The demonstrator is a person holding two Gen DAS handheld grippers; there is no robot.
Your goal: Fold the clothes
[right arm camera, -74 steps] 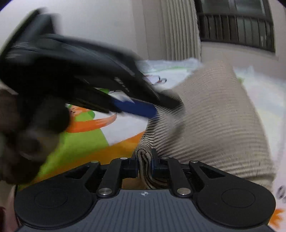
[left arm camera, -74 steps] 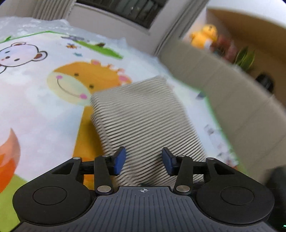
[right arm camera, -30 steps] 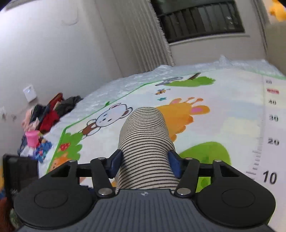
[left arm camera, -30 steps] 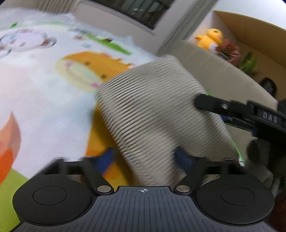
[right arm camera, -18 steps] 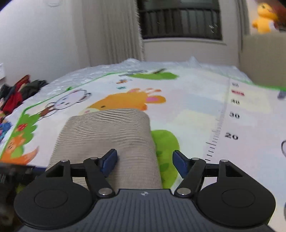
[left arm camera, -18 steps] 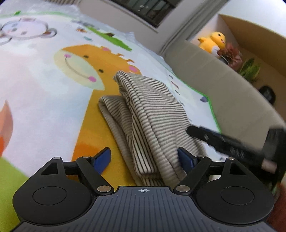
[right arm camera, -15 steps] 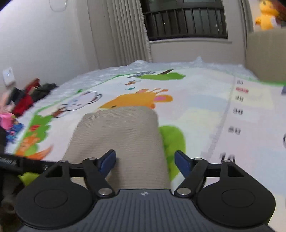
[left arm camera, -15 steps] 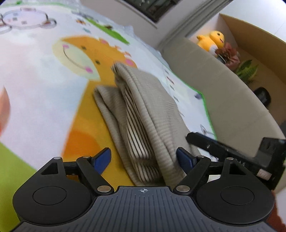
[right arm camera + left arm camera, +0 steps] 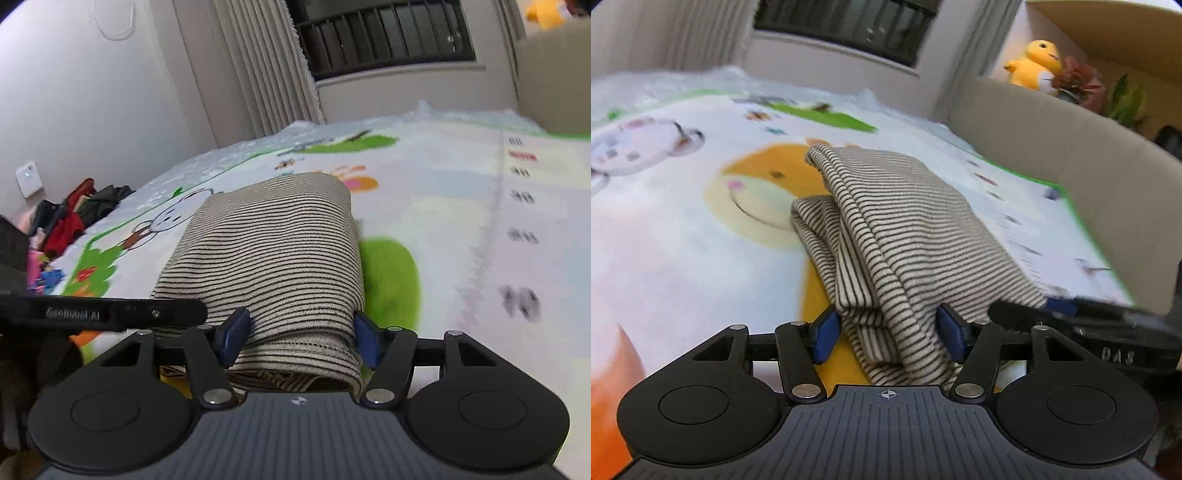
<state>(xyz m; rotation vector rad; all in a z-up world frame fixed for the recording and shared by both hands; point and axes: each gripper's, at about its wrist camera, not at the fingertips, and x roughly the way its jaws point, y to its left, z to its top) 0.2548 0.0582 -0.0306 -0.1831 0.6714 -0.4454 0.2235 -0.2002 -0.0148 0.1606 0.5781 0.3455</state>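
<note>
A beige garment with thin black stripes lies folded into a thick bundle on the cartoon play mat. My left gripper straddles its near end; the jaws are closing and both blue pads touch the cloth. In the right wrist view the same garment fills my right gripper, whose jaws are also closing with the pads against the roll's sides. The right gripper's black finger comes in from the right, and the left gripper's finger from the left.
A beige sofa back borders the mat on the right, with a yellow plush toy and plants on the ledge behind. A heap of loose clothes lies by the wall at the far left. Curtains hang beside the window.
The garment, held up a second ago, now lies doubled over on the mat. Both grippers opened wide, then narrowed onto the bundle. The right gripper has come lower.
</note>
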